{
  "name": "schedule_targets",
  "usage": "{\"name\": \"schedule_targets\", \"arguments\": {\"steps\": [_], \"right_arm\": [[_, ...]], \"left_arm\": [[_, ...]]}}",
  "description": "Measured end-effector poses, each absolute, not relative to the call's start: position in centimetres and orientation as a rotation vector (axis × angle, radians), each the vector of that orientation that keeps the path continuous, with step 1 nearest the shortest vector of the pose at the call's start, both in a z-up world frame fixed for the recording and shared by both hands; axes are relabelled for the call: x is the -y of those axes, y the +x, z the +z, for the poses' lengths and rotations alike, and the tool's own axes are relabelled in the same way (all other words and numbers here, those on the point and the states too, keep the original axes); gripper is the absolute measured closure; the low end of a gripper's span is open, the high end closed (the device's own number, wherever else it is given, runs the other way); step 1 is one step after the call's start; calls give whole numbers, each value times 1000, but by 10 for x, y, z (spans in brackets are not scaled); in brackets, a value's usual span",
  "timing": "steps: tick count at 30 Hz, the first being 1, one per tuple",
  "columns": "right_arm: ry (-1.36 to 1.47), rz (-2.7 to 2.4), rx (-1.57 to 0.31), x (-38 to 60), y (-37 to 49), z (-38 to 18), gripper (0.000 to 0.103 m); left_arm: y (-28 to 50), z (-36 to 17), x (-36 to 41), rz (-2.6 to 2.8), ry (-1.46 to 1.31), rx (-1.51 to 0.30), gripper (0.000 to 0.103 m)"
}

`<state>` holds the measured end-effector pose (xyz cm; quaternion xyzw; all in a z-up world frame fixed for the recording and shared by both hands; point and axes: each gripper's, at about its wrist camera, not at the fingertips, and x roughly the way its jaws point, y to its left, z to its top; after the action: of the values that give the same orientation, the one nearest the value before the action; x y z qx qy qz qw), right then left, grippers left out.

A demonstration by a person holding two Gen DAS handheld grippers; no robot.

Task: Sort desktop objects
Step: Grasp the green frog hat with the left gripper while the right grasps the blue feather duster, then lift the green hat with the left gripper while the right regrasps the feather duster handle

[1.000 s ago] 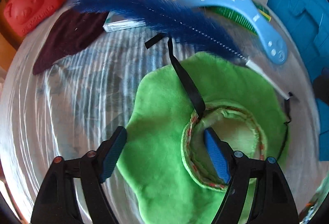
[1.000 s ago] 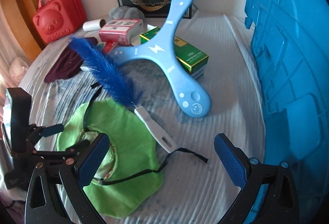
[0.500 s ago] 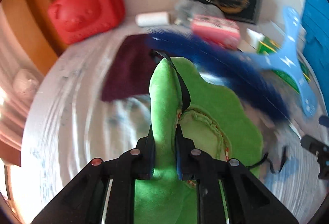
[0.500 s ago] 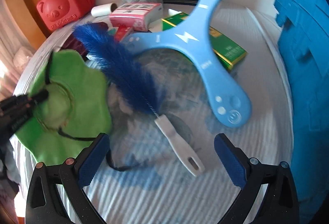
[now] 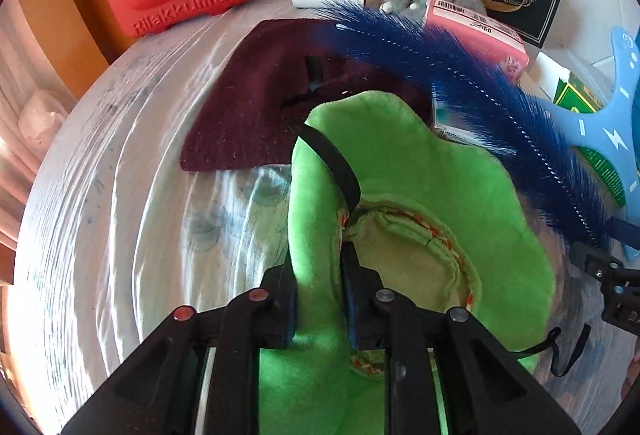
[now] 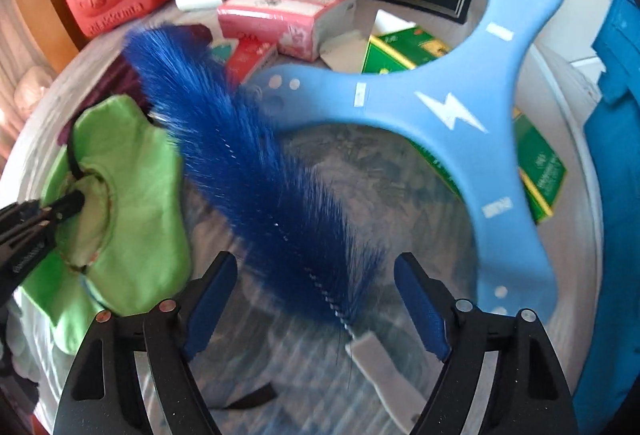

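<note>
The left gripper (image 5: pixel 318 287) is still squeezed tight on a fold of the green hat (image 5: pixel 420 171), low in the middle of the frame. The right gripper (image 6: pixel 316 307) has moved closer. Its jaws are wide apart around the blue brush (image 6: pixel 256 171), just above the white handle (image 6: pixel 384 375).

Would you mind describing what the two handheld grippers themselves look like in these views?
Both are alike: the left gripper and the right gripper have matte black, angular linkage arms with triangular cut-outs, joined by round pivot pins, some silver, some reddish. Each finger ends in a flat, dark blue textured pad. No cables, sleeves or hands are visible; faint white lettering on the left gripper's body is unreadable.
</note>
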<state>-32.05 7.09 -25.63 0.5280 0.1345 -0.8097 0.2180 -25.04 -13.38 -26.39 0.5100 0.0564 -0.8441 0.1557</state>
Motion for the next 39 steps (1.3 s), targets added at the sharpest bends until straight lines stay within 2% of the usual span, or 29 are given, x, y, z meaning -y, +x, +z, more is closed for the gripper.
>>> {"name": "schedule_targets", "arguments": {"steps": [2, 5, 7, 10, 15, 20, 29, 37, 39], "right_arm": [[1470, -2238, -390, -68, -323, -264, 24], [1430, -2229, -419, -63, -321, -261, 45], [1418, -2220, -429, -61, -319, -259, 68], [1427, -2213, -426, -61, -314, -257, 76], [1420, -2181, -324, -70, -304, -244, 81], [1325, -2200, -233, -83, -285, -207, 84], [1122, -2290, -199, -99, -239, -133, 87], [1127, -2296, -137, -117, -199, -123, 88], [1079, -2329, -135, -121, -192, -112, 93]], "left_arm": [[-248, -266, 131, -2429, 1445, -122, 85], [-247, -266, 129, -2426, 1430, -125, 85], [-247, -263, 130, -2423, 1427, -156, 87], [-242, -251, 127, -2445, 1398, -167, 87], [-226, -219, 119, -2515, 1318, -178, 88], [-206, -172, 107, -2605, 1185, -155, 88], [-166, -108, 91, -2703, 1001, -114, 88], [-129, -101, 91, -2690, 987, -111, 88], [-122, -98, 90, -2684, 984, -104, 88]]}}
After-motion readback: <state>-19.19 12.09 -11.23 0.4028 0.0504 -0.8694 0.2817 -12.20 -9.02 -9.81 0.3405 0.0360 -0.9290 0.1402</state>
